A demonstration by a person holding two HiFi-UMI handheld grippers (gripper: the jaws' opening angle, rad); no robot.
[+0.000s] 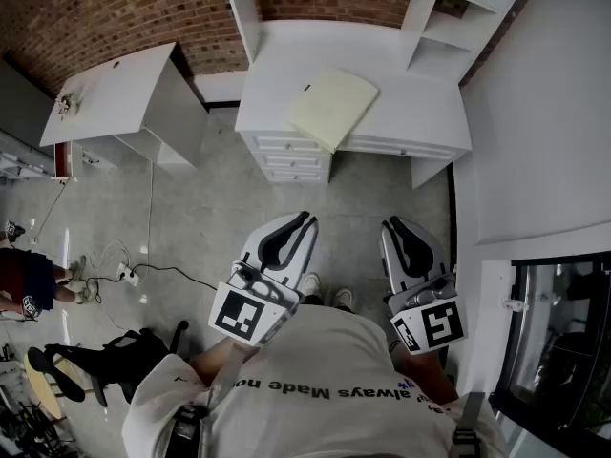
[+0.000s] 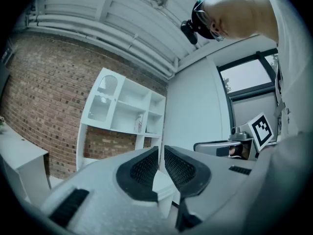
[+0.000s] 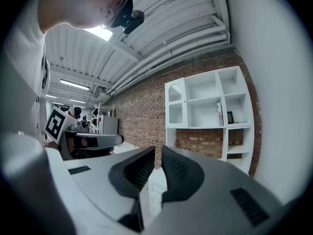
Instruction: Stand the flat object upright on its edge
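A pale yellow flat pad (image 1: 332,106) lies flat on the white desk (image 1: 420,113), with one corner over the front edge above the drawers. Both grippers are held close to my body, well short of the desk and pointing level toward it. My left gripper (image 1: 307,219) is shut with nothing between its pads; in the left gripper view its jaws (image 2: 161,152) stand almost together. My right gripper (image 1: 393,223) is shut and empty as well, and its jaws (image 3: 158,152) meet in the right gripper view. The pad is hidden in both gripper views.
A white shelf unit (image 1: 434,12) rises behind the desk, against a brick wall. Drawers (image 1: 291,156) sit under the desk's left part. A second white table (image 1: 115,93) stands at the left. Cables (image 1: 124,273) and a black chair (image 1: 105,361) are on the floor, near a person (image 1: 24,280).
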